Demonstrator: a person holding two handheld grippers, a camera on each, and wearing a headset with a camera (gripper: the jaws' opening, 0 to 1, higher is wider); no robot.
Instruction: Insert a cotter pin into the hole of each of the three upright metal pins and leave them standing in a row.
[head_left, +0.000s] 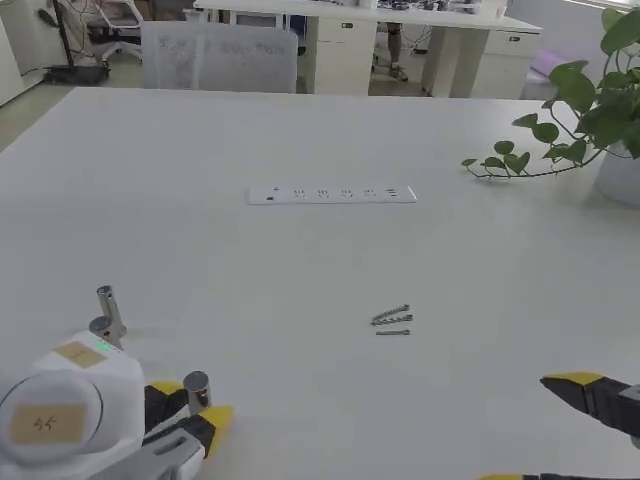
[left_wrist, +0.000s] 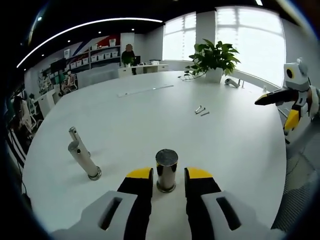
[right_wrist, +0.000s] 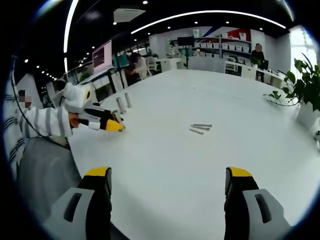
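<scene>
Left gripper (left_wrist: 169, 176): nearest us at the near left of the table (head_left: 300, 270), its yellow-tipped jaws stand slightly apart on either side of one upright metal pin (left_wrist: 166, 170). A sliver of gap shows on each side, so we judge the pin not yet clamped.
Right gripper (right_wrist: 168, 173): at the near right, jaws spread wide and carrying nothing.
Cotter pins (head_left: 392, 320): three thin wire pieces lie flat in a tight cluster mid-table, well apart from both grippers.
Other pins (head_left: 104, 312): two more stand close together at the left, just beyond the flanked one.
Step in hand: we read this as the opening move, steadying the first pin. We see no cotter pin fitted in any of the three.
Next move: we expect the left jaws to close firmly while the right jaws reach to the cluster. They must narrow enough to lift one thin wire off the flat top.
Pin's look: a short, polished steel cylinder with a flat top and a small flared foot. Its hole is too small for us to make out.
Background: a white power strip (head_left: 330, 194) lies farther back and a trailing plant (head_left: 585, 110) sits at the far right.
</scene>
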